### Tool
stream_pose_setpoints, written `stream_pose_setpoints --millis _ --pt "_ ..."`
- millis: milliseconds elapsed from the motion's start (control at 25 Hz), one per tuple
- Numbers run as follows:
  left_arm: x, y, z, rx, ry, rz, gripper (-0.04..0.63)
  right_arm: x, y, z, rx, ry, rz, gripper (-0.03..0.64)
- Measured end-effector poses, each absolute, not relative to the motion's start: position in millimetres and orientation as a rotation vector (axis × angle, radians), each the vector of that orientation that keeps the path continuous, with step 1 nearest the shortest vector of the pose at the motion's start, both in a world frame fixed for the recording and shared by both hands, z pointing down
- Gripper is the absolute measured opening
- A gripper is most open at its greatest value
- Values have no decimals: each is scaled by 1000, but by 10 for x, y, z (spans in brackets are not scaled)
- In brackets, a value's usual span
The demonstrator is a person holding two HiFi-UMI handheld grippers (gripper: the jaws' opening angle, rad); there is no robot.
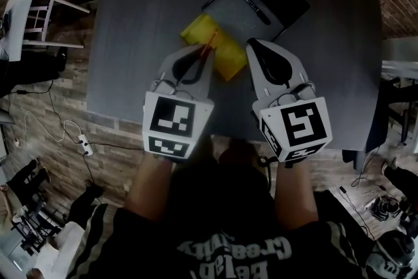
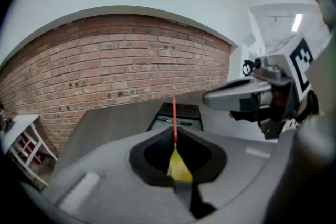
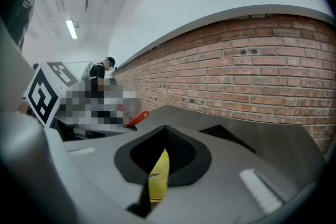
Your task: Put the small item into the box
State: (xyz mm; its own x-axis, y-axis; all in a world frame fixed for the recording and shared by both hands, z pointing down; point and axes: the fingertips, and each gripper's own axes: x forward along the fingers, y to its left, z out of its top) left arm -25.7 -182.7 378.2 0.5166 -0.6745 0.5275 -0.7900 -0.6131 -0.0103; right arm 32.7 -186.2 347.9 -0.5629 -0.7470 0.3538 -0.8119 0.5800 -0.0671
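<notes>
A thin red stick (image 1: 209, 44) is pinched in my left gripper (image 1: 208, 53), which is shut on it; in the left gripper view the stick (image 2: 174, 115) points up out of the closed jaws. Under both gripper tips a yellow pouch (image 1: 221, 48) lies on the dark grey table (image 1: 130, 42). Beyond it stands a black box (image 1: 261, 0), open, with a black pen (image 1: 251, 3) inside. My right gripper (image 1: 252, 44) hovers beside the pouch, jaws together and nothing between them. The box (image 2: 177, 113) sits straight ahead of the left gripper (image 2: 175, 138).
A white stool (image 1: 40, 10) stands off the table's left side. Cables and a power strip (image 1: 83, 144) lie on the brick-patterned floor. A brick wall (image 3: 252, 81) runs behind the table. A person (image 3: 100, 73) stands far off in the right gripper view.
</notes>
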Motion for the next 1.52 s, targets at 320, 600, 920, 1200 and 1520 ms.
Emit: stream_pose_setpoints --millis 320,600,920,1200,1520 --pt "-187 -1876 3954 2503 -1222 737 14 345 -1909 3689 1261 -2517 363 6" --pt "-129 -1907 4166 2479 -1201 748 14 335 -1940 3897 1238 -2513 398 6" --pt "-133 -1916 4386 2449 -1178 761 14 291 -1973 4056 1217 -2504 420 6" --pt "-170 -1887 4547 2421 -1161 769 14 256 -1946 4208 1198 -2493 454 6" --pt "-157 -1873 4658 2405 -1150 764 14 247 -1946 4318 1182 -2484 465 6"
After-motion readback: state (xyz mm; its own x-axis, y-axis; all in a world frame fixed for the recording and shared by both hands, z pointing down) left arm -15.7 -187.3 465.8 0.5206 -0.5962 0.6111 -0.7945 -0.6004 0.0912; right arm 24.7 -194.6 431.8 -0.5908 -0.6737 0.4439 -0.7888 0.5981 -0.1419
